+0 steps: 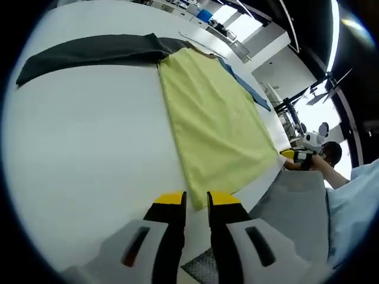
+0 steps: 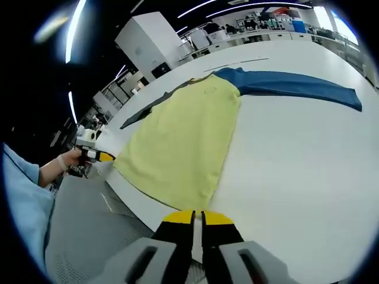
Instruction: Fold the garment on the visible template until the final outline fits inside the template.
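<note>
While spread flat on the white table (image 1: 89, 154), lies as one yellow garment (image 1: 216, 127), folded lengthwise into a long strip and reaching down to the near table edge; seen again in the right gripper view (image 2: 180, 142), wider toward the near edge. Flanked by two dark bands that run out from its far end: one dark grey sleeve (image 1: 89, 52) stretched along the table on one side, one blue sleeve (image 2: 296, 84) on the other, the latter glimpsed only as a thin blue strip (image 1: 249, 87) along the garment's edge in the left gripper view. No template outline made out on the tabletop. Left gripper (image 1: 196, 201) hovering just off the garment's near edge, yellow-tipped jaws slightly apart, pinching nothing. Right gripper (image 2: 197, 218) at the table's near edge by the garment's corner, jaws nearly pressed together with a thin gap, nothing between them. Grey floor (image 2: 83, 231) below the table edge, plus a pale blue sleeve (image 2: 21, 195) of the person. Far background in the right gripper view: white cabinets (image 2: 151, 38) and more benches.
</note>
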`<state>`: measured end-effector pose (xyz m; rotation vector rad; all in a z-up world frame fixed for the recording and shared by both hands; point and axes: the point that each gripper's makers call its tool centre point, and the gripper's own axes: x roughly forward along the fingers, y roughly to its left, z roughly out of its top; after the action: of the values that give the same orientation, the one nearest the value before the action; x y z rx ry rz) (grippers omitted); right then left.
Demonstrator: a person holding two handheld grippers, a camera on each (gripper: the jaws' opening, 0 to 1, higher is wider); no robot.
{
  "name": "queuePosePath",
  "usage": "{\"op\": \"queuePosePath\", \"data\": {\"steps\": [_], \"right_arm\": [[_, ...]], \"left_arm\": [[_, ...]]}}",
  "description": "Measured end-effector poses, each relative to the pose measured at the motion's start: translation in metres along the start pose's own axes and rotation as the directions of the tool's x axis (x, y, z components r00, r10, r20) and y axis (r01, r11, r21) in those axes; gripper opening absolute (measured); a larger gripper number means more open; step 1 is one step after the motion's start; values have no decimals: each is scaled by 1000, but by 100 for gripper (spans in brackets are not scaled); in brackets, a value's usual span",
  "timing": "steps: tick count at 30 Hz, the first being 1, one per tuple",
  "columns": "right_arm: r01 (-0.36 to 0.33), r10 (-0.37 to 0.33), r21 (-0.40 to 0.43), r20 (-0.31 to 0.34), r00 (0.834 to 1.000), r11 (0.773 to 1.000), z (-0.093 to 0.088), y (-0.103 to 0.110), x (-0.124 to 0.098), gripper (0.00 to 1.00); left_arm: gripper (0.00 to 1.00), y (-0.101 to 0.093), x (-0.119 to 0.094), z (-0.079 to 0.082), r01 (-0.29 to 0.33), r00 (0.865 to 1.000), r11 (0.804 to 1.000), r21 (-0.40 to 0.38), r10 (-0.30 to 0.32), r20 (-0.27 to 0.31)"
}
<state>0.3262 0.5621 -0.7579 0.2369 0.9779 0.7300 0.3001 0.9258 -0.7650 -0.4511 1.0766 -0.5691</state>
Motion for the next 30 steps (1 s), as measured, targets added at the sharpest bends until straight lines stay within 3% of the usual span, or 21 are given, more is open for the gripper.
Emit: {"op": "queuePosePath", "data": {"steps": [6, 15, 30], "right_arm": [[11, -11, 24, -5, 1000, 1000, -2, -4, 5, 2], [27, -26, 24, -37, 999, 999, -8, -8, 7, 0], [26, -25, 35, -40, 999, 999, -10, -8, 4, 0]], "left_arm": [[1, 2, 5, -6, -7, 1000, 1000, -17, 7, -1], [0, 1, 1, -6, -11, 1000, 996, -84, 11, 2], [1, 0, 2, -8, -5, 1000, 998, -55, 6, 12]]}}
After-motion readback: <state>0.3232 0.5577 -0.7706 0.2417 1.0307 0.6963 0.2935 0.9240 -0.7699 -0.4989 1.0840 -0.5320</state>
